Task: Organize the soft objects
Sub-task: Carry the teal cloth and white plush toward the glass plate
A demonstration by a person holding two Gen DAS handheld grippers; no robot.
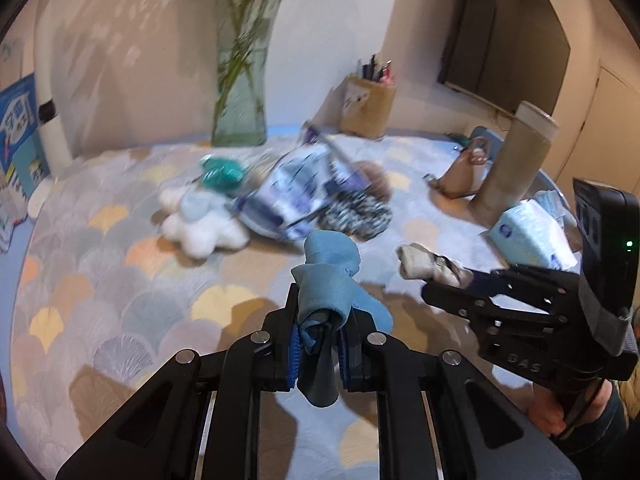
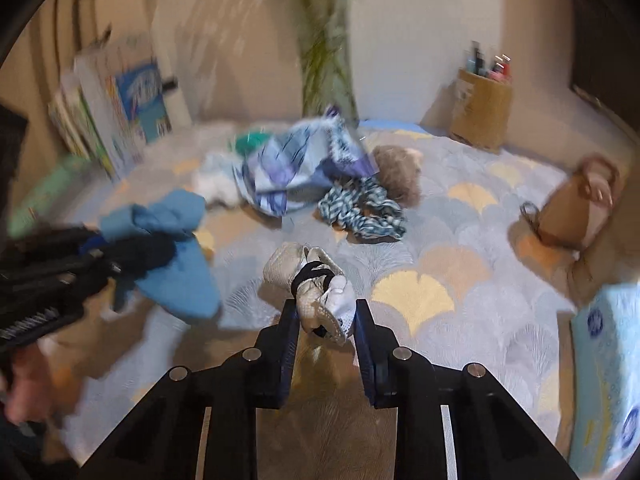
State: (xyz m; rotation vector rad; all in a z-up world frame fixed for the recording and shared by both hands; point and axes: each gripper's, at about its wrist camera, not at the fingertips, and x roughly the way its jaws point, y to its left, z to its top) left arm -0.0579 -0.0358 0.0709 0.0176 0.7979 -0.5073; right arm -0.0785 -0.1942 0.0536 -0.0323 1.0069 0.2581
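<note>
The left gripper (image 1: 318,354) has its fingers clamped on a bunched blue cloth (image 1: 326,280), lifted above the bench (image 1: 100,280). The right gripper (image 2: 326,332) pinches a cream knitted roll (image 2: 316,284) likewise, probably so both can join the heap of patterned fabrics (image 2: 304,168) beyond.

We see the soft pile (image 1: 304,196) mid-desk motion-blurred in both views, items hard to separate. Vase (image 2: 328,68) top cut off by frame edge. Tissue pack (image 2: 608,380) cropped at right. Book (image 1: 18,136) text unreadable.
</note>
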